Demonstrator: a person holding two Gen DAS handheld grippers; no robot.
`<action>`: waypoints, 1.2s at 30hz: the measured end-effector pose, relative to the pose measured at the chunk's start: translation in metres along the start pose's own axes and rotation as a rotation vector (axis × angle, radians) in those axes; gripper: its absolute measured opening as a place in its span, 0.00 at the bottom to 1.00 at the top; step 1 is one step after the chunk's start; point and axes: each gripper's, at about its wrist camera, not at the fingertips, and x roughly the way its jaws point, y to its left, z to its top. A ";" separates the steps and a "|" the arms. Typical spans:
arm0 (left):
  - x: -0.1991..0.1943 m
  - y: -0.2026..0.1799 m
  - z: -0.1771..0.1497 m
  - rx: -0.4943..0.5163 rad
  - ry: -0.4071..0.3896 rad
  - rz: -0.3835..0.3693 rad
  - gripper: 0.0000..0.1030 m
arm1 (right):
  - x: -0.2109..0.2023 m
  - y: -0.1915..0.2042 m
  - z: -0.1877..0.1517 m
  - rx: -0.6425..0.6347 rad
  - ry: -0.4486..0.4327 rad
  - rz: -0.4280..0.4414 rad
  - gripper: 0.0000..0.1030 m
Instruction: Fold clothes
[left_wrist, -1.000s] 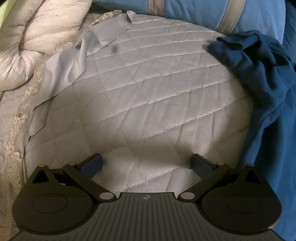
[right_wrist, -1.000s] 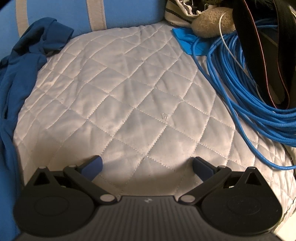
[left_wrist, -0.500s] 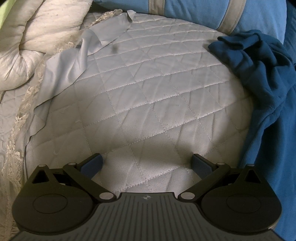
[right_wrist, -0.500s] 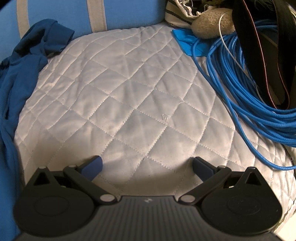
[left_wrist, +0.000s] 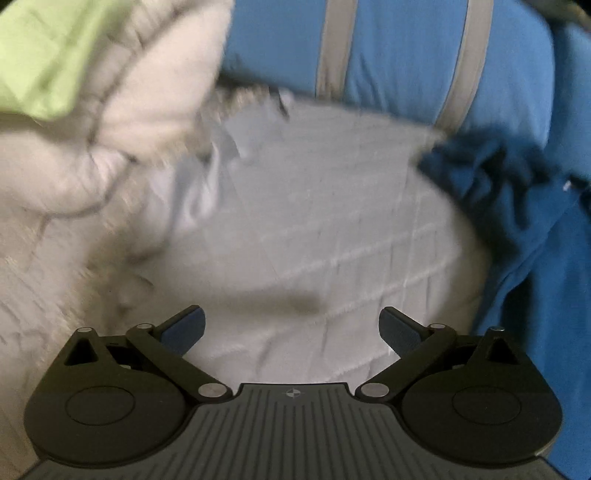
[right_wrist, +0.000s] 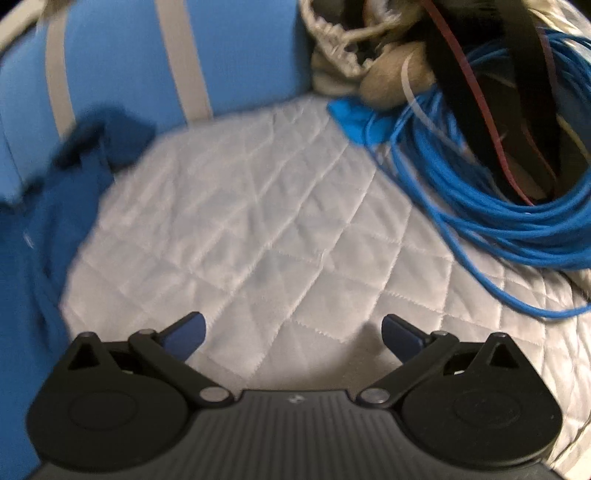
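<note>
Most of what you're looking at is the quilted pale cover (left_wrist: 332, 229) w/ diamond stitching, filling the middle of both views. Behind it sits a bright blue cushion (left_wrist: 399, 48) w/ grey stripes, running across the back; it's also at top left in the right wrist view (right_wrist: 122, 55). At far left of the left view there's a bunched white comforter (left_wrist: 122, 122) w/ a light green cloth (left_wrist: 40, 55) above it, cut off by the frame edge. The dark blue garment (left_wrist: 517, 206) lies crumpled on the cover's right edge in the left view and at left (right_wrist: 48, 206) in the right view, so it's between your two tools, touching neither. On the right side, a coil of blue cable (right_wrist: 498, 206) rests on the cover, next to a black strap (right_wrist: 491, 85) w/ red edging and a beige item too blurred to ID. Your left gripper (left_wrist: 291, 328) has fingers spread wide, nothing between them, low over the cover. Your right gripper (right_wrist: 291, 332) is the same: spread apart, empty. Left view is heavily motion-blurred, so stitching and the lace edge are hard to make out. A small round emblem on each tool body isn't readable; no other writing legible.
</note>
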 end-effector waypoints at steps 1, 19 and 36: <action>-0.013 0.006 0.001 -0.002 -0.036 -0.010 1.00 | -0.011 -0.003 0.002 0.000 -0.037 0.016 0.99; -0.241 0.083 -0.035 0.041 -0.466 -0.197 1.00 | -0.239 -0.053 0.046 -0.161 -0.378 0.274 0.99; -0.248 0.085 -0.075 0.043 -0.415 -0.300 1.00 | -0.302 -0.060 0.020 -0.242 -0.342 0.346 0.99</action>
